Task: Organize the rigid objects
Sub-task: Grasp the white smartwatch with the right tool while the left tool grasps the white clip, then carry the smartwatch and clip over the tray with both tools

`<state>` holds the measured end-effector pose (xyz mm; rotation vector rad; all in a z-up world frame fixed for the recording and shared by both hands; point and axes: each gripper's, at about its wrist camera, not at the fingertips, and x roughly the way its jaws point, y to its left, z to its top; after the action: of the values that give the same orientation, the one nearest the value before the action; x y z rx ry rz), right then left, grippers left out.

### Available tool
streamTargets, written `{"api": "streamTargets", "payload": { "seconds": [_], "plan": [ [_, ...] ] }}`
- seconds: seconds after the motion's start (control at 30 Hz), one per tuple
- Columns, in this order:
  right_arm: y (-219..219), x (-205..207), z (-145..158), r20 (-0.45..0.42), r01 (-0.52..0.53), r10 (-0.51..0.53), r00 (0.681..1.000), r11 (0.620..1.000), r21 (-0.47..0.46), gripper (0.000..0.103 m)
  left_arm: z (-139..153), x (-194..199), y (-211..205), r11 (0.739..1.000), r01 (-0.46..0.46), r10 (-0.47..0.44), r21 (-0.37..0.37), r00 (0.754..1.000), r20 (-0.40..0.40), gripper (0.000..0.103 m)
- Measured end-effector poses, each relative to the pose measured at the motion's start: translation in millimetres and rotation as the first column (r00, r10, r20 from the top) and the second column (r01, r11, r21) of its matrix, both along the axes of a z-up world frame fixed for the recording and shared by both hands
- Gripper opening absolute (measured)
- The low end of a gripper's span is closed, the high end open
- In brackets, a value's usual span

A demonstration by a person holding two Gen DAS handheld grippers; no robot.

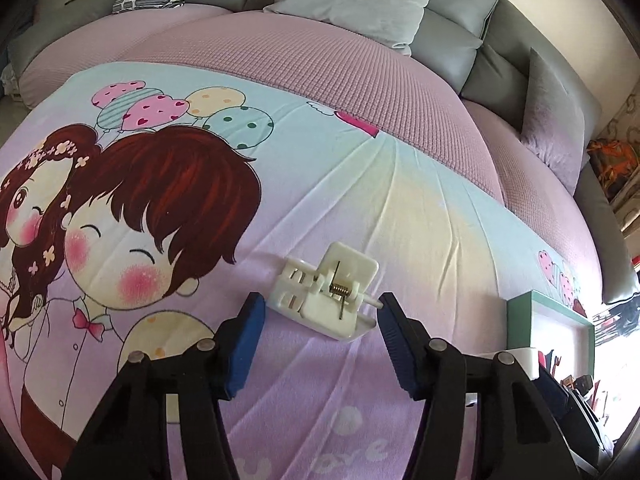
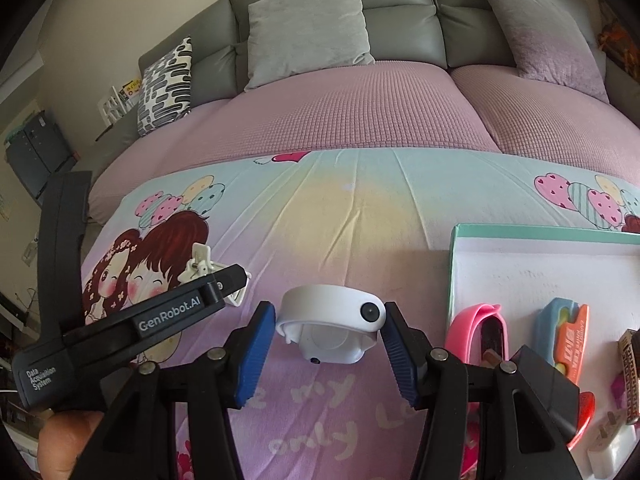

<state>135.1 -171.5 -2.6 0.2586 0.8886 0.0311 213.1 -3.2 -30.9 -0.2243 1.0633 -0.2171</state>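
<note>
A white plastic spring clip [image 1: 326, 292] lies on the cartoon-print sheet, just ahead of and between the tips of my open left gripper [image 1: 320, 312]. The clip also shows in the right wrist view [image 2: 200, 266], partly behind the left gripper's body [image 2: 120, 320]. A white wristband device [image 2: 330, 328] with a round black button lies between the fingertips of my open right gripper [image 2: 330, 324]; neither pad touches it. A green-rimmed white tray [image 2: 520, 268] on the right holds a pink wristband [image 2: 476, 328] and a blue-orange item [image 2: 568, 332].
The tray's corner shows in the left wrist view [image 1: 552, 312]. Grey cushions [image 2: 308, 28], a patterned pillow [image 2: 164, 88] and a purple-grey pillow [image 2: 548, 36] lean on the grey sofa back beyond the pink cover. More small items [image 2: 624, 380] lie at the tray's near right.
</note>
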Motion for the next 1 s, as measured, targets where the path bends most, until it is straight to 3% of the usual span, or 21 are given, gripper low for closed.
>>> {"api": "streamTargets", "payload": {
  "seconds": [0.33,0.6,1.0],
  "plan": [
    [-10,-36,19,0.034,0.028,-0.027,0.999,0.999,-0.022,0.058,37,-44,7,0.999,-0.028,0.030,-0.027,0.997,0.073,0.060],
    [-35,-84,36,0.066,0.127,-0.124,0.990,0.991,-0.037,0.058,61,-78,2,0.998,-0.046,0.052,-0.048,0.990,0.129,0.060],
    [-81,-119,43,0.121,0.216,-0.207,0.971,0.973,-0.076,0.058,76,-106,-44,0.998,0.050,-0.040,-0.046,0.980,0.194,0.060]
  ]
}}
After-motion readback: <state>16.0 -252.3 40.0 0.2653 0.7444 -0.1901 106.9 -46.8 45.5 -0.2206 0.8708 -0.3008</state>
